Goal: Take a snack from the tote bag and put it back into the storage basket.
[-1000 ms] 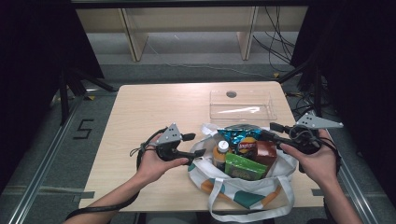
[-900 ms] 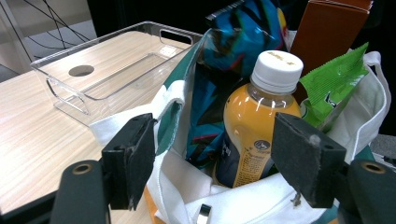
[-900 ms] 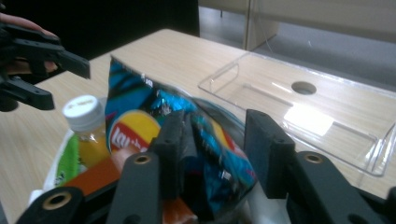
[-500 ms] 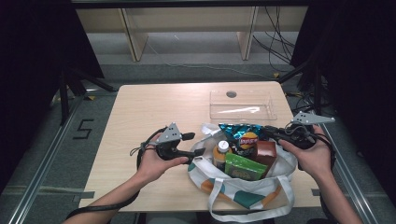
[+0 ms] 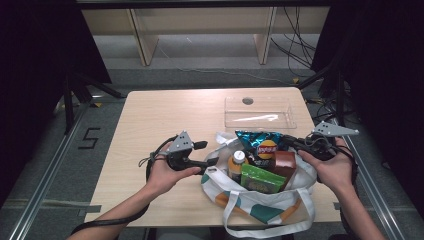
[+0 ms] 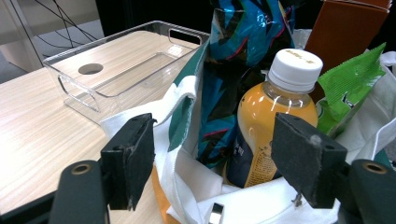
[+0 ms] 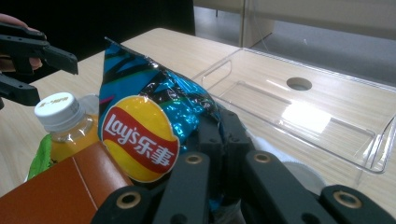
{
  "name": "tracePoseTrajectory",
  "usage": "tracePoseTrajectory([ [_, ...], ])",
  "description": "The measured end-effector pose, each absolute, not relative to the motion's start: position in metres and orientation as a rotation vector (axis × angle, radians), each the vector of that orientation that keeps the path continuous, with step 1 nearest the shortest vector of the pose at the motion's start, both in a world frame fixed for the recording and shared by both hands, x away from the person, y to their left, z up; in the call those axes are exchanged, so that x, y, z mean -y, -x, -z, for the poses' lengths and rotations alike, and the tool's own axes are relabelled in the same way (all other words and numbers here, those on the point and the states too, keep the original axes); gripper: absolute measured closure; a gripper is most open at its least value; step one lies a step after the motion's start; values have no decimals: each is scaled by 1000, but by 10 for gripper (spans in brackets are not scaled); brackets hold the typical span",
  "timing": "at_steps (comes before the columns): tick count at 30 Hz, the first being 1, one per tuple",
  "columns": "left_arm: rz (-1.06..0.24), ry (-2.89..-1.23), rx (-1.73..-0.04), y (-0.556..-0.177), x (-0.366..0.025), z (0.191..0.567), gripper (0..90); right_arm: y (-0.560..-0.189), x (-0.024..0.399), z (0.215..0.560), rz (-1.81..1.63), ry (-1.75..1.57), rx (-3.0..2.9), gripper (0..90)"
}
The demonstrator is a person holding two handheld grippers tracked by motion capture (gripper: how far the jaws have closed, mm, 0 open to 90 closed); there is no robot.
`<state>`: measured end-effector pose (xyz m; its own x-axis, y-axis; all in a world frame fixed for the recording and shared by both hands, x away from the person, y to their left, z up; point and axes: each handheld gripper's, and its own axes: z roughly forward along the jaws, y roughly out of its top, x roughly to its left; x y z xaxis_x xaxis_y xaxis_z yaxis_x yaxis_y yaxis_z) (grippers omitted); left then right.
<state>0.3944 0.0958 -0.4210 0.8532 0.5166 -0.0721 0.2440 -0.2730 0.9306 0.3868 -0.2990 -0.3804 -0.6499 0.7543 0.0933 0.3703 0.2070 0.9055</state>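
The crinkled blue foil chip bag (image 7: 154, 116) with a red-and-yellow logo stands upright in the white cloth tote bag (image 5: 300, 200), at its far edge. The right gripper (image 5: 292, 142) has just been closing – its jaws now pinch the chip bag's edge. The right gripper view shows the logo; the left gripper view shows the bag's plain side. The left gripper (image 6: 224, 172) is spread, its jaws either side of the tote's rim beside the orange juice bottle (image 6: 273, 126). The clear plastic tray (image 5: 260, 112) lies behind the tote.

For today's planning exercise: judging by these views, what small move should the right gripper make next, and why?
Probably lift the chip bag straight up out of the tote bag. The right gripper has just closed on its edge, and the clear tray beyond stands empty.
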Motion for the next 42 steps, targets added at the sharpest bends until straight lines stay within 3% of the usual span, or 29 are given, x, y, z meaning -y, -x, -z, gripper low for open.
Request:
tracePoseTrajectory([
  [42, -274, -1866, -578, -397, -95, 424, 298, -379, 304, 329, -1610, -973, -1844, 900],
])
